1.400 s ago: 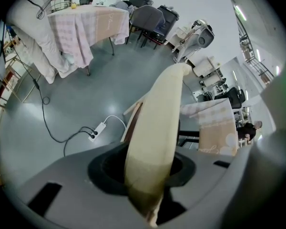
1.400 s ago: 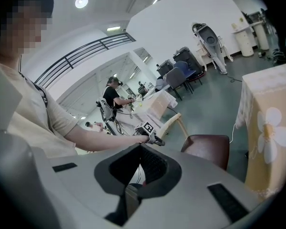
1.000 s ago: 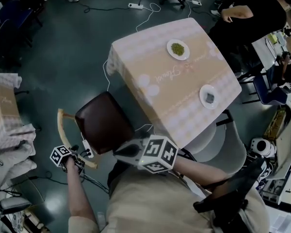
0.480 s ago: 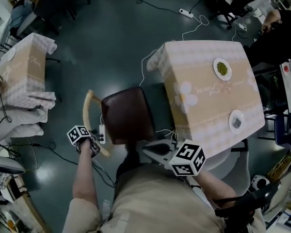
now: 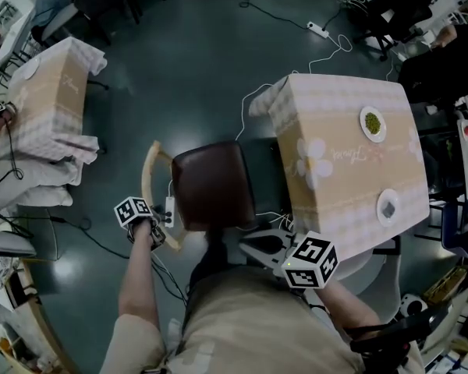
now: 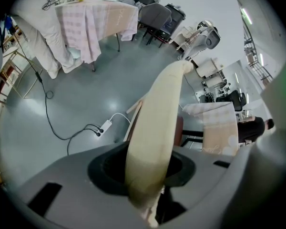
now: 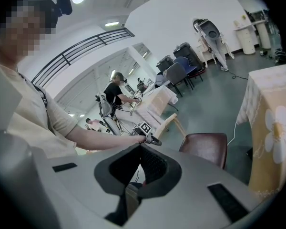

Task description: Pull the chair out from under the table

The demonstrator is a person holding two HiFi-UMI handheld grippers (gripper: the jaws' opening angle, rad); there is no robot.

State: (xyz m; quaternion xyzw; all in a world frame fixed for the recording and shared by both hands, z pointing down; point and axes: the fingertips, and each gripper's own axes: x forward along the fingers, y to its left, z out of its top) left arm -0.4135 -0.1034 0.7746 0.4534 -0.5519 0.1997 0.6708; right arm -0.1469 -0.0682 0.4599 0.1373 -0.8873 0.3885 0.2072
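**Chair job: where everything sits rn**

My left hand-held gripper (image 5: 162, 240) is clenched on the chair (image 5: 207, 189), specifically on its backrest rail (image 6: 157, 123), the pale curved wooden bar. In the left gripper view the rail comes straight up out from btw the jaws w/ both sides pressed on it, close to one end of the curve. That gripper points steeply down at the floor (image 5: 187, 68).

The seat (image 7: 205, 147), dark brown, is just past the left gripper on the side toward the table (image 5: 351, 170). It looks out in the open. A strip of dark floor shows btw the seat and the hanging cloth (image 5: 296, 185), so it's beside the table and not under it afaict.

My right hand-held gripper (image 5: 257, 248) is tucked near my body, to the right of the left one, w/ the seat's near edge just ahead of its tip. Its jaws are together w/ nothing in them. The right gripper view looks across the seat at my left arm.

Other stuff:
- A white power strip (image 5: 170, 209) lies on the floor just beside the left gripper, below the rail.
- The table beyond the right gripper carries a plate w/ green stuff (image 5: 373, 123) on its far part and a second plate (image 5: 388, 206) nearer me.
- Another cloth-covered table (image 5: 51, 100) stands well off to the left of the left gripper.
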